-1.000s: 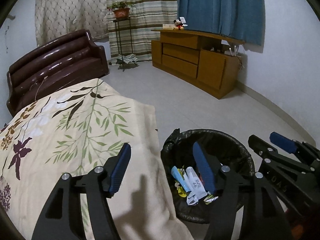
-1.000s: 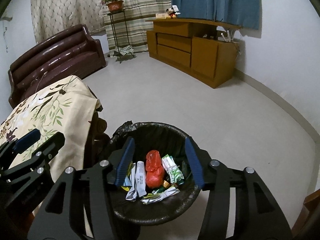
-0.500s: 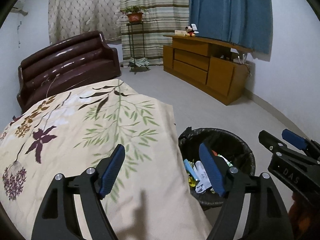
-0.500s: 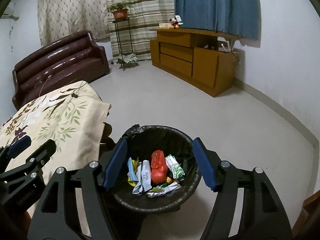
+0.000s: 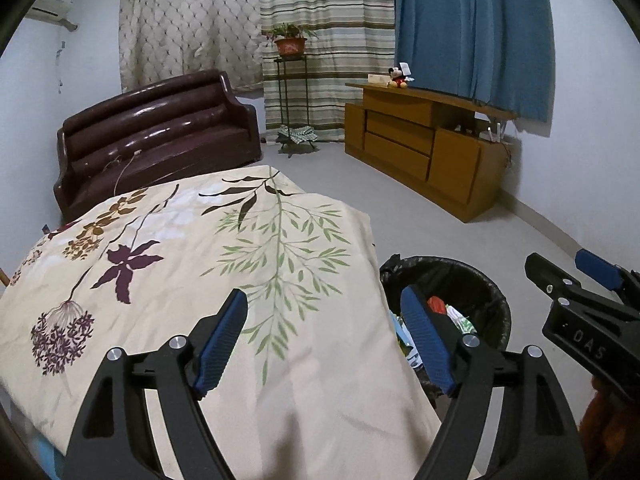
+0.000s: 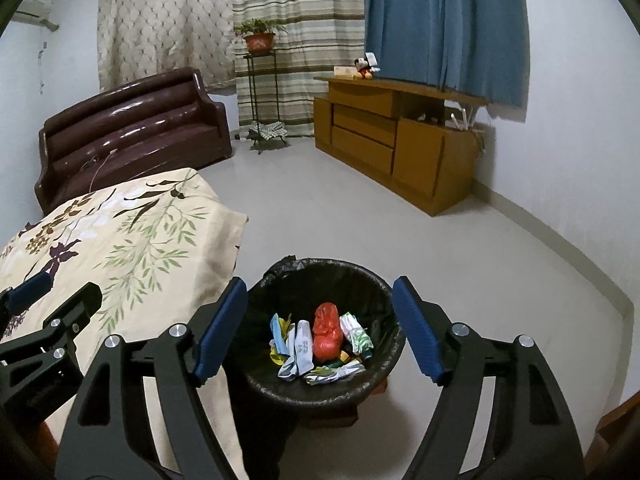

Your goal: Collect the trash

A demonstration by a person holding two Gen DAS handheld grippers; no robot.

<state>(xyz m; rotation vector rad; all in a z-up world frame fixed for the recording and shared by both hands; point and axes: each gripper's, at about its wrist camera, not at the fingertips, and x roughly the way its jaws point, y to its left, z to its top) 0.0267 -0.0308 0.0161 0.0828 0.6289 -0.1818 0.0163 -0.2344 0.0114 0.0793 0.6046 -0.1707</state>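
A round bin with a black liner (image 6: 376, 292) stands on the floor beside the table. Inside lie a red crumpled bag (image 6: 327, 330) and several white, green and yellow wrappers (image 6: 300, 346). My right gripper (image 6: 316, 328) hovers above the bin, jaws opening, nothing between them. My left gripper (image 5: 324, 338) hangs over the flowered cloth's right edge, jaws also opening and empty. The bin (image 5: 476, 280) shows in the left wrist view at lower right, partly hidden by the cloth. The right gripper (image 5: 588, 280) shows at that view's right edge, the left gripper (image 6: 52, 296) at the right wrist view's left edge.
A table under a cream flowered cloth (image 5: 180, 264) fills the left. Behind it stands a dark brown sofa (image 5: 160, 132). A plant stand (image 5: 290, 92) sits before striped curtains, and a wooden cabinet (image 5: 424, 148) lines the right wall. Pale bare floor (image 6: 360, 220) lies between.
Both grippers pulled back and upward from the bin, which now looks smaller and lower. Both pairs of jaws spread wider. More of the flowered cloth shows in both views.
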